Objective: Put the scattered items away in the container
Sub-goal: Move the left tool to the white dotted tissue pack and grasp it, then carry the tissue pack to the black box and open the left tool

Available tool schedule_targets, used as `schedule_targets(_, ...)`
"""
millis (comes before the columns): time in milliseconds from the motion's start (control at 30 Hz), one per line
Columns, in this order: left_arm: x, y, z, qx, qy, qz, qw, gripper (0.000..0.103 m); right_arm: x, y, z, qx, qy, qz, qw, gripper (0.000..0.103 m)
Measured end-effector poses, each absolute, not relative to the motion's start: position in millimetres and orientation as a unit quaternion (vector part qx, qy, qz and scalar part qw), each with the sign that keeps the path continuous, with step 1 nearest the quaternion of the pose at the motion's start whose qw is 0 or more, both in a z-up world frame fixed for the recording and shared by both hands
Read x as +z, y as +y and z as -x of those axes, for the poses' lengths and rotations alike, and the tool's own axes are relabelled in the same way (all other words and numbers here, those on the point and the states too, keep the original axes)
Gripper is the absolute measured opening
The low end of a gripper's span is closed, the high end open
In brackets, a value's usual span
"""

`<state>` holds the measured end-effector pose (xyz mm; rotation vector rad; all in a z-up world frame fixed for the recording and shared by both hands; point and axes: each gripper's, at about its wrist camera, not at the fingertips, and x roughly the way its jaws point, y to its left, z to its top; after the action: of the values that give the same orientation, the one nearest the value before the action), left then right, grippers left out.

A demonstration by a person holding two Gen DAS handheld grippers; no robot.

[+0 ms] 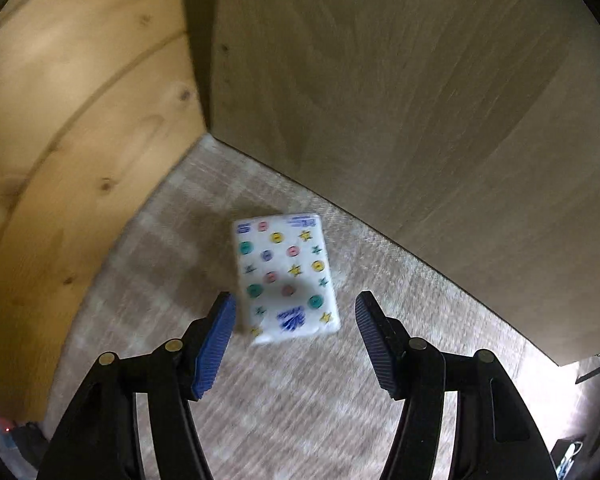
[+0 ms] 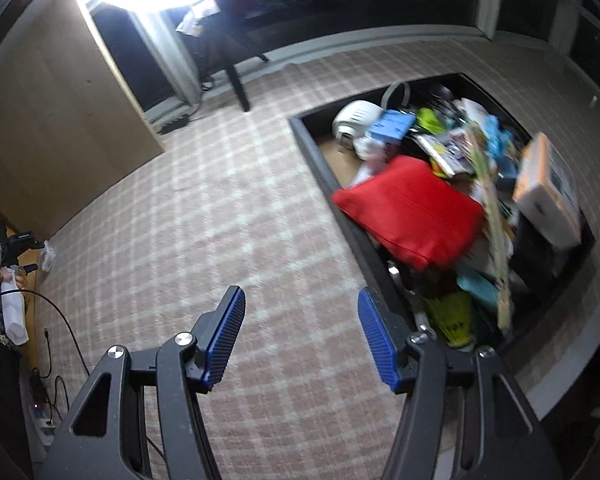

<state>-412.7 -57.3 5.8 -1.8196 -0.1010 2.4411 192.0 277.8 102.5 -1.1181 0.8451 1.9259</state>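
Observation:
A white tissue pack (image 1: 286,276) printed with coloured buttons and stars lies flat on the checked carpet in a corner between two wooden panels. My left gripper (image 1: 296,312) is open, its blue pads hovering over the pack's near end, one on each side. My right gripper (image 2: 300,312) is open and empty above bare carpet. To its right lies the dark, low container (image 2: 320,160), piled with items: a red cushion (image 2: 408,212), a blue box (image 2: 392,126), a white round object (image 2: 356,118), an orange-and-white box (image 2: 548,192).
A pine panel (image 1: 60,140) stands left of the pack and a grey-brown wood panel (image 1: 420,100) behind and right. In the right wrist view a dark table leg (image 2: 238,88), cables and a power strip (image 2: 40,412) lie at the left; a bright lamp glares overhead.

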Motion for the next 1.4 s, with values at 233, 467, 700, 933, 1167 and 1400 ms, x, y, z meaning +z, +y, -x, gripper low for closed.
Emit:
schedule_targets(233,-25.9,-42.4,422.3,0.796,-0.014,0.605,0.019,0.058,103.2,271.0,-207.2,0.736,0.339,0.435,0.394,0.058)
schedule_targets(467,-26.0,-42.4,409.1,0.808,0.004,0.589,0.017,0.05,105.6,261.5,-215.8,0.735,0.336,0.429,0.404,0.058)
schedule_targets(700,3.7,-38.7,358.3,0.816,-0.003,0.572,0.085,0.049,114.9,257.4,-243.7,0.738,0.344,0.406,0.416,0.058)
schedule_targets(933,38.5,17.0,278.9,0.814,0.036,0.551,0.181,0.05,121.7,257.3,-293.6,0.73,0.359,0.376,0.444,0.058)
schedule_targets(1167,77.5,135.9,165.5,0.785,0.095,0.522,0.319,0.05,115.6,255.0,-357.7,0.706,0.381,0.352,0.482,0.058)
schedule_targets(1400,105.3,266.2,-15.2,0.706,0.176,0.487,0.484,0.05,104.8,248.6,-423.7,0.676,0.401,0.336,0.519,0.058)
